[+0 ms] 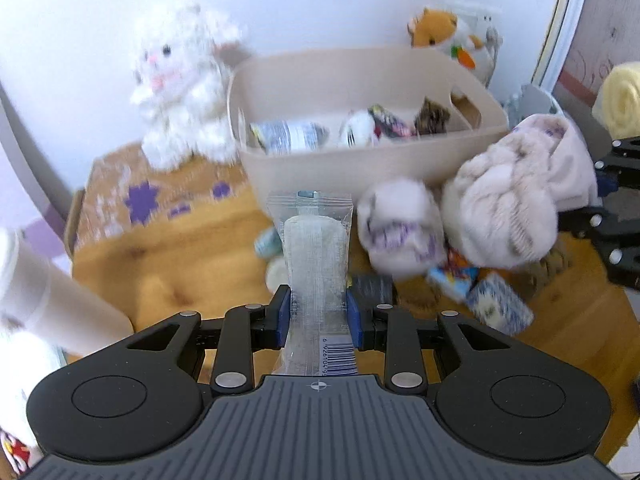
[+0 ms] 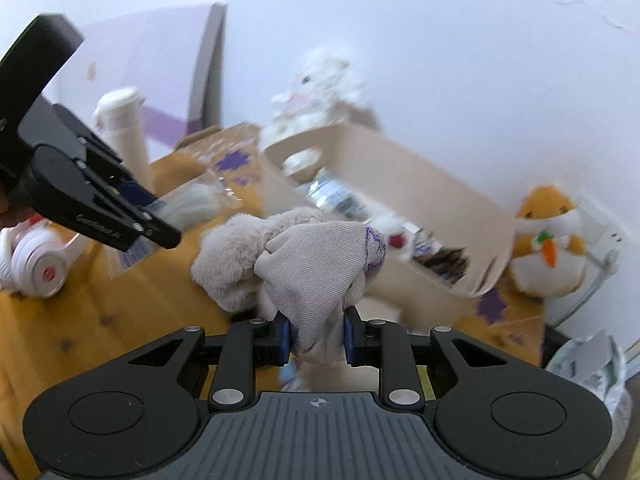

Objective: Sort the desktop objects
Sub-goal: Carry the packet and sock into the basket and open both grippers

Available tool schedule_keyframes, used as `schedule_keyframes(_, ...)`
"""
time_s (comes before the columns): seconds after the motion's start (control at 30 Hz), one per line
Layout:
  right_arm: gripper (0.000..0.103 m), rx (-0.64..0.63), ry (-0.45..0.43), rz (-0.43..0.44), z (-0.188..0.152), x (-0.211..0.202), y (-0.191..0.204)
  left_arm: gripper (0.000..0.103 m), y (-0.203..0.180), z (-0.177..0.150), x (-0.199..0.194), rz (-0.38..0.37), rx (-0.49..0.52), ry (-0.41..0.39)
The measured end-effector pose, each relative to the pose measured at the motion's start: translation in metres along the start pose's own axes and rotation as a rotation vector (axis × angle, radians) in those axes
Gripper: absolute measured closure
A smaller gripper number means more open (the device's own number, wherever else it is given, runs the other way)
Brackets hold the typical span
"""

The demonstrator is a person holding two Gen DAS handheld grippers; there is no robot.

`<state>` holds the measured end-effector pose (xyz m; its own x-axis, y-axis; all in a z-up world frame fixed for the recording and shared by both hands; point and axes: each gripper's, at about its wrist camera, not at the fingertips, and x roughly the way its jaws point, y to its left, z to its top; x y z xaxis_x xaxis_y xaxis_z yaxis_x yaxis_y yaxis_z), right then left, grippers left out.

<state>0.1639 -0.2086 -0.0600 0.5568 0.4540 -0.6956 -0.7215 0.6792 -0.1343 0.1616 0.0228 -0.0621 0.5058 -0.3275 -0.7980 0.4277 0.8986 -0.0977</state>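
Note:
My left gripper (image 1: 319, 312) is shut on a clear plastic packet (image 1: 314, 248) with a white pad inside and a barcode, held above the wooden desk in front of the beige bin (image 1: 360, 76). My right gripper (image 2: 316, 334) is shut on a fluffy pale pink garment (image 2: 320, 264), lifted beside the bin (image 2: 424, 196). The garment also shows in the left wrist view (image 1: 508, 204), with the right gripper at the right edge. The left gripper shows in the right wrist view (image 2: 160, 224), the packet (image 2: 196, 200) in it. The bin holds a bottle (image 1: 288, 136) and small items.
A white plush rabbit (image 1: 180, 88) sits behind the bin on the left, an orange plush hamster (image 1: 444, 32) behind it on the right. A white tumbler (image 1: 44, 300) stands at left. White headphones (image 2: 36, 264) lie on the desk. Small packets (image 1: 496, 304) lie below the garment.

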Motion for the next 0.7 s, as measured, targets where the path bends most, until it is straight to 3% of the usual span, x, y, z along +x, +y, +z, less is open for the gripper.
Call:
schedule_keyframes(0.27,0.08,0.066,-0.07,-0.102,0.03,0.0,-0.049,0.074,0.005,0.048,0.0,0.041,0.028,-0.087)
schedule_keyframes(0.53,0.08,0.156,-0.097,-0.175,0.046,0.01,-0.087,0.074,0.003,0.102,0.006,0.033,0.015,-0.174)
schedule_keyframes(0.7,0.08,0.22,-0.091,-0.198,0.049,0.025,-0.103,0.074,-0.007,0.128,0.026,0.029,0.008,-0.18)
